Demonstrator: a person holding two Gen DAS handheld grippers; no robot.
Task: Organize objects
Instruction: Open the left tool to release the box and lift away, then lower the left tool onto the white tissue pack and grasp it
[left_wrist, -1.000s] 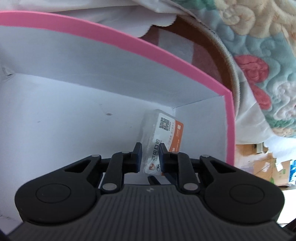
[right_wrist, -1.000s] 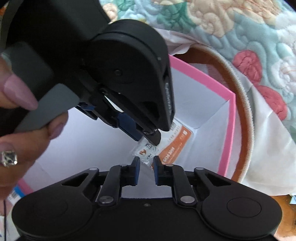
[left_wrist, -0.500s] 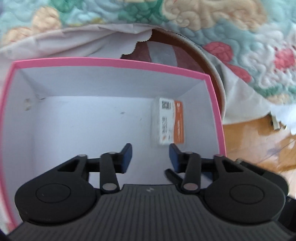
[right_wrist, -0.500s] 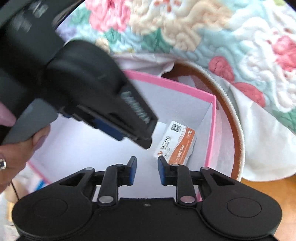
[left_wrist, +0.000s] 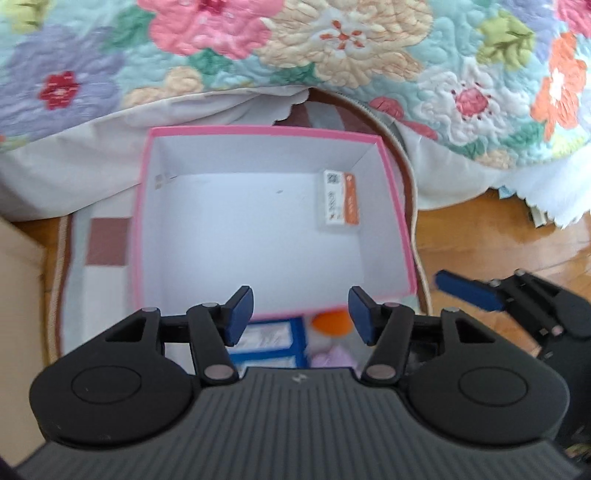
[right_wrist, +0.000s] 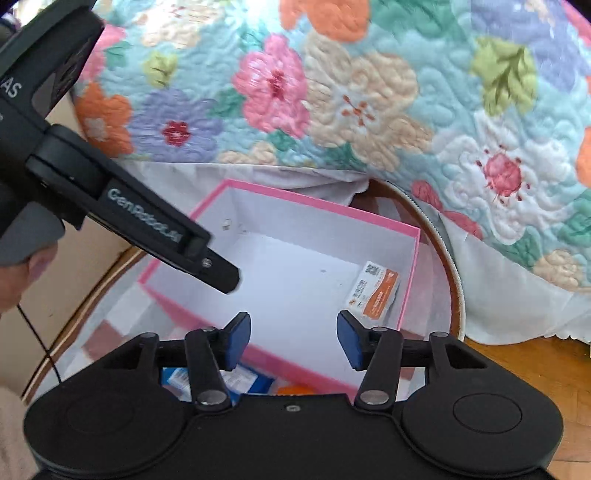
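Two hand-held grippers: left hand-held gripper (left_wrist: 301, 314) and right hand-held gripper (right_wrist: 293, 341), both hanging above the box (left_wrist: 266, 131); jaws opening, nothing between them.
Packet (left_wrist: 340, 202): lies flat in the box's far right corner, beside the right wall, long axis running near to far.
Loose items: a blue pack (left_wrist: 271, 338) and an orange thing (left_wrist: 330, 323) lie on the mat just in front of the box, right under the left jaws.
Next move, as a guess: a loose item goes into the box; the left is nearer to them.
Risk: blurred, half-hidden items, shapes uncertain.
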